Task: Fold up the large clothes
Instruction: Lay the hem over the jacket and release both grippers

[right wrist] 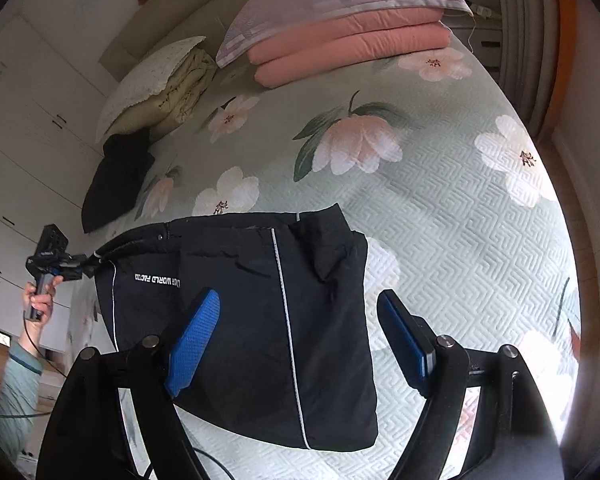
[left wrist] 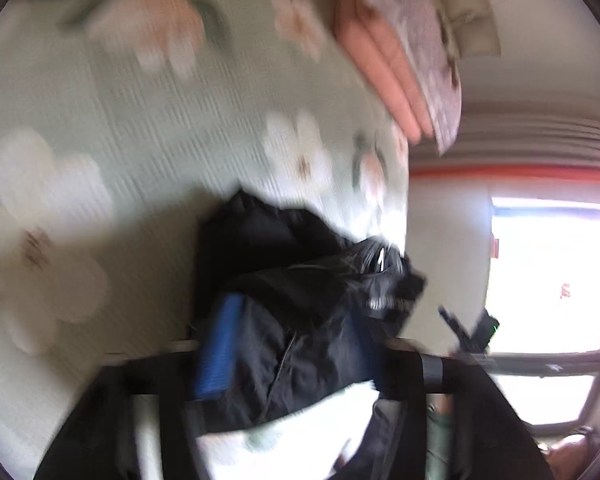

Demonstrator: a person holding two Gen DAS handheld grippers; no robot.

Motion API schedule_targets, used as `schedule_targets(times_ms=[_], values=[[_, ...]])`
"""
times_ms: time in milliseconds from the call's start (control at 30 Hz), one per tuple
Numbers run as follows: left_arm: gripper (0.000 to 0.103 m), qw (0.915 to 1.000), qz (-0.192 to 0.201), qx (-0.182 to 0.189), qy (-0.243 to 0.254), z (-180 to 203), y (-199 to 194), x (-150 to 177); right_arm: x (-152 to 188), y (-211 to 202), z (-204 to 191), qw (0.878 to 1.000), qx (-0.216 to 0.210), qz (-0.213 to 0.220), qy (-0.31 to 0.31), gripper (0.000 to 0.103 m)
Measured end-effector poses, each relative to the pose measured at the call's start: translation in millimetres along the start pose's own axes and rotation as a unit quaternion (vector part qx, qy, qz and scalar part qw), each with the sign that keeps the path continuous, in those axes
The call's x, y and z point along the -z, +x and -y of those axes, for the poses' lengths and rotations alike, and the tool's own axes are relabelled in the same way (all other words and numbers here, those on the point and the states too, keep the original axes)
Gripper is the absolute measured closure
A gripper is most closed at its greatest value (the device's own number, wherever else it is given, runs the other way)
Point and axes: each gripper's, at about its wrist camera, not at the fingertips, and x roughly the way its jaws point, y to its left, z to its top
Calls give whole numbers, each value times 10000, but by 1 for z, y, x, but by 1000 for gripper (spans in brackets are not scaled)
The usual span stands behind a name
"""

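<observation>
A black jacket (right wrist: 260, 312) with thin white piping and white lettering lies partly folded on the green flowered bedspread (right wrist: 440, 216). My right gripper (right wrist: 300, 332) is open and hovers just above the jacket, blue pads apart. My left gripper (right wrist: 82, 266) shows at the left of the right wrist view, shut on the jacket's edge and pulling it off to the left. In the blurred left wrist view the left gripper (left wrist: 292, 344) holds a bunch of the black jacket (left wrist: 300, 280) between its blue pads. The right gripper (left wrist: 466, 330) shows small at the right there.
Folded pink quilts (right wrist: 352, 44) under a lilac pillow (right wrist: 340, 0) lie at the far end of the bed. A cream bundle (right wrist: 172, 88) and another black garment (right wrist: 116, 176) lie at the far left. White wardrobes (right wrist: 28, 120) stand to the left. A window (left wrist: 548, 272) is bright.
</observation>
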Motion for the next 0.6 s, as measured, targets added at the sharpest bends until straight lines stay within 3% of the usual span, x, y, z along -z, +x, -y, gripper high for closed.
schedule_targets(times_ms=[33,100,167,233,333,467,567,600], values=[[24,9995,310,80,10,2,-18,1,4,6,-12,9997,103,-16,-217,19],[24,9980,607,-123,127,9,-36,6,12,14,-31,9976,347,18,-600,19],[24,9867,1093,-984,698,38,-48,25,20,22,-56,9925,688,173,-1000,19],[24,9741,1283,-1481,1125,64,-39,46,27,28,-81,9858,989,378,-1306,19],[24,9601,1420,-1604,1800,103,0,90,36,40,-112,9805,1125,611,-1494,19],[24,9471,1166,-1700,2461,132,77,133,46,69,-139,9737,1370,655,-1700,20],[23,9433,928,-1730,2678,140,136,150,47,99,-135,9809,1190,518,-1450,36],[23,9411,823,-1817,2731,142,156,151,47,109,-133,9825,1153,506,-1376,36]])
